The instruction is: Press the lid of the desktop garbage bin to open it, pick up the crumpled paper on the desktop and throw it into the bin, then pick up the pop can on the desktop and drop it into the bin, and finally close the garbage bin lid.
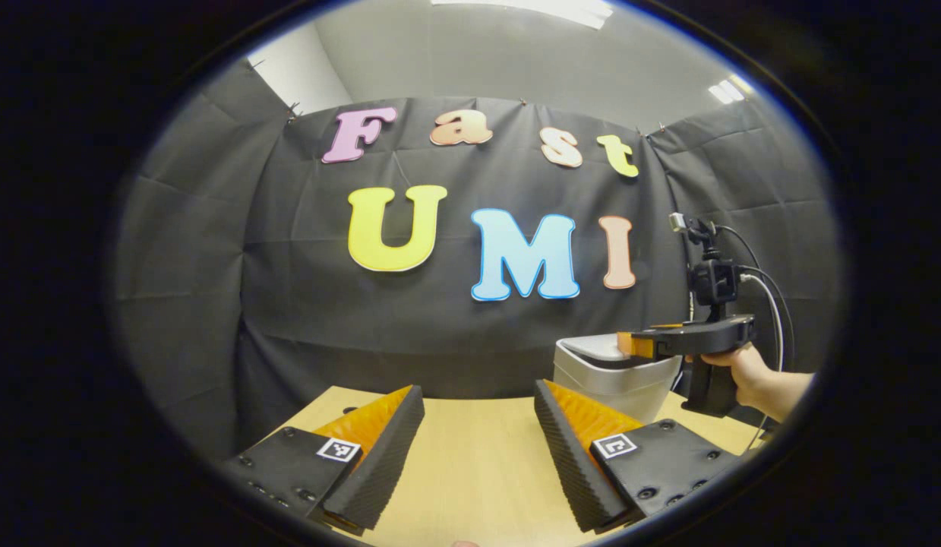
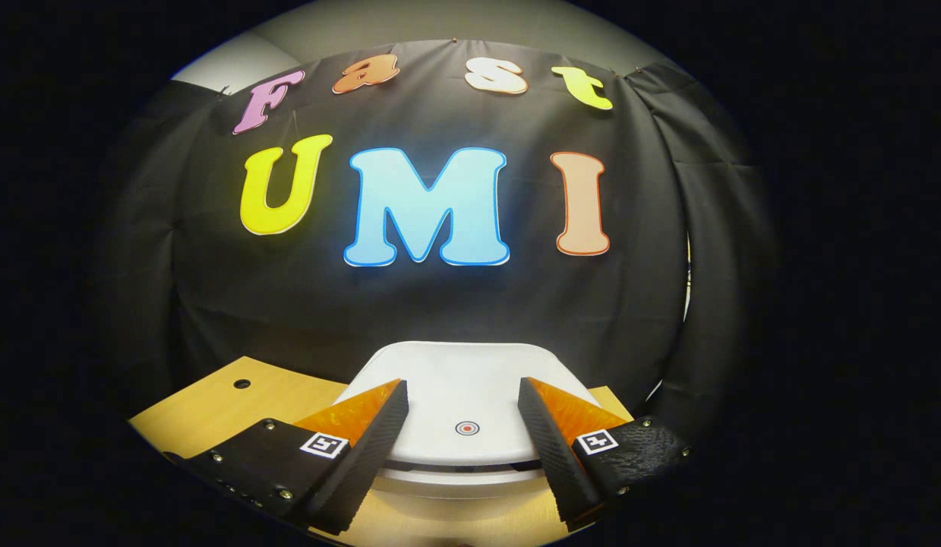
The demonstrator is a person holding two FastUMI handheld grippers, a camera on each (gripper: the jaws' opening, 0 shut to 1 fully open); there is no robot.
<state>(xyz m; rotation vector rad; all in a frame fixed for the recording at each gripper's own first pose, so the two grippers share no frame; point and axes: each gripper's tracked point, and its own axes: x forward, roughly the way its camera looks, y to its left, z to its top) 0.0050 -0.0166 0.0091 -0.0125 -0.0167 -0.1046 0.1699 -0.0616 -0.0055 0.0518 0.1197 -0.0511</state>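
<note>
The garbage bin (image 2: 470, 456) stands on the bench (image 2: 235, 410) near the cloth wall, with its lid (image 2: 462, 387) down. The right claw (image 2: 462, 437) is spread, holds nothing, and sits directly above the lid; the round press mark (image 2: 467, 428) lies between its fingers, just ahead. In the left gripper view, the left claw (image 1: 478, 448) is spread and empty, left of the bin and well apart from it. The right claw is nearer, so the press most likely falls to it, straight downward.
</note>
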